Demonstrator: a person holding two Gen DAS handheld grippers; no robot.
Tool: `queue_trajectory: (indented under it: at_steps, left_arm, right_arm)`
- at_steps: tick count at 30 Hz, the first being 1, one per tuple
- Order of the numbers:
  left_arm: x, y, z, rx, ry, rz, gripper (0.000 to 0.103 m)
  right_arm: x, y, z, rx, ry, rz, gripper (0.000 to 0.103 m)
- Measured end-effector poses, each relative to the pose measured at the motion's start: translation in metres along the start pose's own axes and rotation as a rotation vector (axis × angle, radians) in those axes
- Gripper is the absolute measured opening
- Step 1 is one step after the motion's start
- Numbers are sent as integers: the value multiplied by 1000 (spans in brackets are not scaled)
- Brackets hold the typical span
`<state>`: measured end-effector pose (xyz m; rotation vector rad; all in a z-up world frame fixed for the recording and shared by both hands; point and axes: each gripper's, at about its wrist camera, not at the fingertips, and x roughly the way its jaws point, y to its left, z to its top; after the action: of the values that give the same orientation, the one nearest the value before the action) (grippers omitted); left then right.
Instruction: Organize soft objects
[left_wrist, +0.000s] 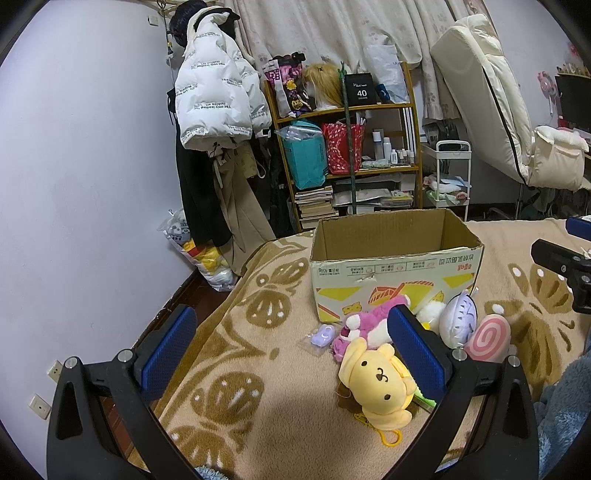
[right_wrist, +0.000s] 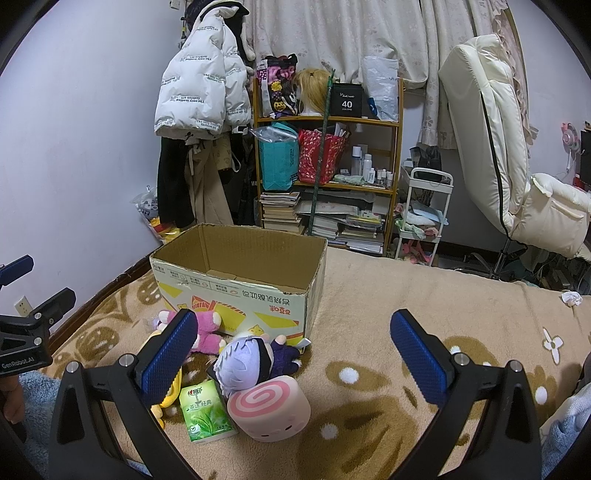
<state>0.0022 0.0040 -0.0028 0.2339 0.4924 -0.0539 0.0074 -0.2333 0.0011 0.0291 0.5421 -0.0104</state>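
Note:
An open cardboard box (left_wrist: 397, 254) stands on the bed; it also shows in the right wrist view (right_wrist: 236, 280) and looks empty. Before it lie soft toys: a yellow dog plush (left_wrist: 380, 384), a pink plush (left_wrist: 364, 328) (right_wrist: 207, 330), a lilac-haired doll (left_wrist: 460, 319) (right_wrist: 247, 360), a pink swirl cushion (left_wrist: 487, 338) (right_wrist: 267, 408) and a green tissue pack (right_wrist: 207, 415). My left gripper (left_wrist: 295, 350) is open, its right pad beside the yellow plush. My right gripper (right_wrist: 295, 354) is open above the cushion and doll. Neither holds anything.
A tan patterned blanket (left_wrist: 258, 332) covers the bed. A small purple packet (left_wrist: 321, 336) lies left of the toys. A cluttered shelf (left_wrist: 347, 147), hanging coats (left_wrist: 214, 103), a white cart (right_wrist: 424, 214) and a folded mattress (right_wrist: 487, 129) stand behind. A crumpled tissue (right_wrist: 570, 298) lies far right.

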Motion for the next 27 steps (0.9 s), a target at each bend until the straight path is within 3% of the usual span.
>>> queue_trajectory:
  at_steps: [16, 27]
  left_arm:
    - [4, -10, 1, 56, 49, -7, 102]
    - [24, -11, 15, 26, 192, -24, 102]
  right_arm:
    - [2, 2, 1, -10, 24, 1, 103]
    - [17, -8, 14, 26, 121, 45, 103]
